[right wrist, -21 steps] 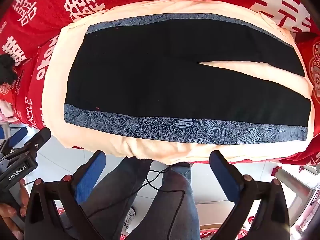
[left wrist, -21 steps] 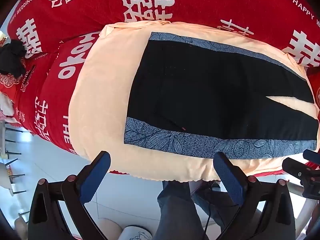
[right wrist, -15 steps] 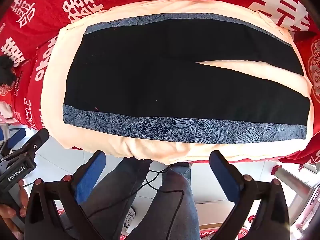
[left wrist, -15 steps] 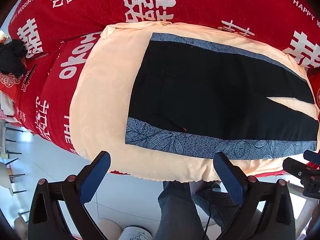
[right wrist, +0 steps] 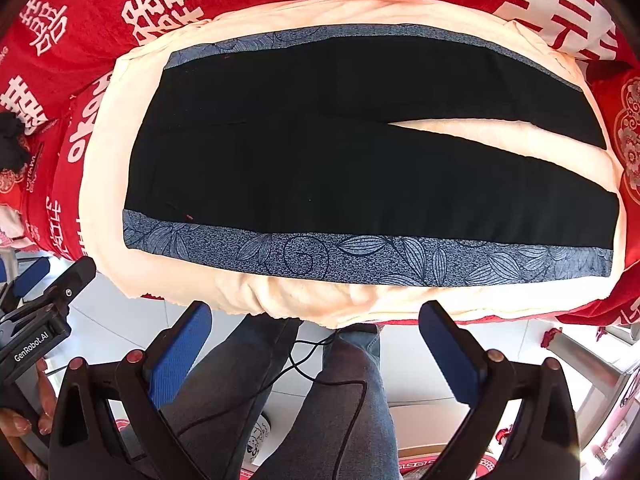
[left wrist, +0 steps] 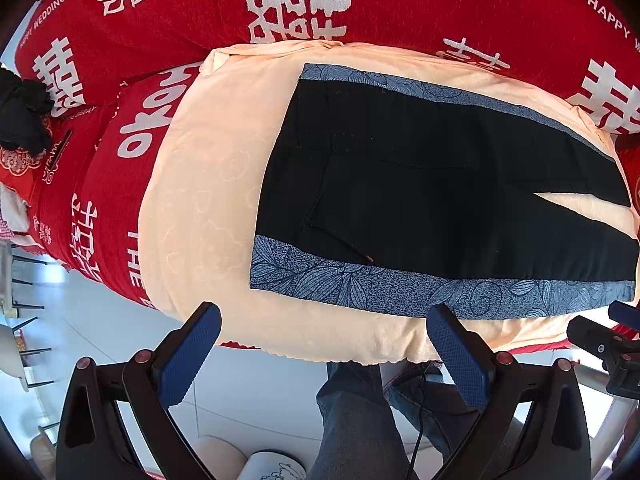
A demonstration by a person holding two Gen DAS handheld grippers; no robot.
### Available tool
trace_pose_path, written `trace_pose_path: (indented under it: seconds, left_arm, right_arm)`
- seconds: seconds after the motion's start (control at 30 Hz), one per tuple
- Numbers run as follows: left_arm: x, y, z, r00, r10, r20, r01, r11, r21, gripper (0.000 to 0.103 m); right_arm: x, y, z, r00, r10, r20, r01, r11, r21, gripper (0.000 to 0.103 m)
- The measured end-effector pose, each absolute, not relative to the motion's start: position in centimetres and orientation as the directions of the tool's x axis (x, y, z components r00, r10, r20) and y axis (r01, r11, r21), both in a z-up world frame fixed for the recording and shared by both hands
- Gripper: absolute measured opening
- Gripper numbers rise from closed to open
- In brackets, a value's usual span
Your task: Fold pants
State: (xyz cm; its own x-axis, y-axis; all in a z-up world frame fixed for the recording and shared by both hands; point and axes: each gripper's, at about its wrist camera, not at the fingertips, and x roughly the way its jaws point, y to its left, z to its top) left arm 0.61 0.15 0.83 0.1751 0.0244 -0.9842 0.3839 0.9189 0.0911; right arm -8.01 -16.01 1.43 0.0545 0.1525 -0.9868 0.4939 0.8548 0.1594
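Pants [left wrist: 432, 184] lie flat on the peach blanket [left wrist: 200, 200] just as they did a moment ago; between the earlier pictures and now almost nothing differs, only a faint drift of the view, and you keep both tools high above the cloth. Your left gripper [left wrist: 324, 354] has its blue pads spread wide with nothing between them, and your right gripper [right wrist: 316, 346] is likewise spread and empty. Seen from the left gripper, the pants sit ahead of the fingertips and off to the right; seen from the right gripper, they lie straight ahead, spanning the whole width beyond both fingers. Their long axis runs crosswise to your fingers, waistband toward the left gripper's side, the two legs splitting and pointing past the right gripper's side. The near patterned blue side band [right wrist: 360, 254] lies closest to you, along the blanket's near edge above your legs [right wrist: 320, 400]. The red printed cover [left wrist: 200, 12] lies beyond and to the left.
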Motion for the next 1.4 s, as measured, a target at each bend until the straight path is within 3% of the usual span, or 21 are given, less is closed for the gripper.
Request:
trace_pose_path:
  seconds: [0.9,1.4]
  left_arm:
    - [-2.2,-0.9,4.3,0.254,0.026,-0.967,0.318,0.942,0.109,0.103]
    - [-1.5,0.1,1.7,0.198,-0.003,-0.980,0.360,0.930,0.070,0.103]
  right_arm:
    - [-11.0,-18.8,3.1,0.172,0.190,-0.967,0.474,0.844,0.250,0.103]
    - [-13.7,-19.3,1.3,0.244,0.209,-0.947,0.562,0.765,0.314,0.103]
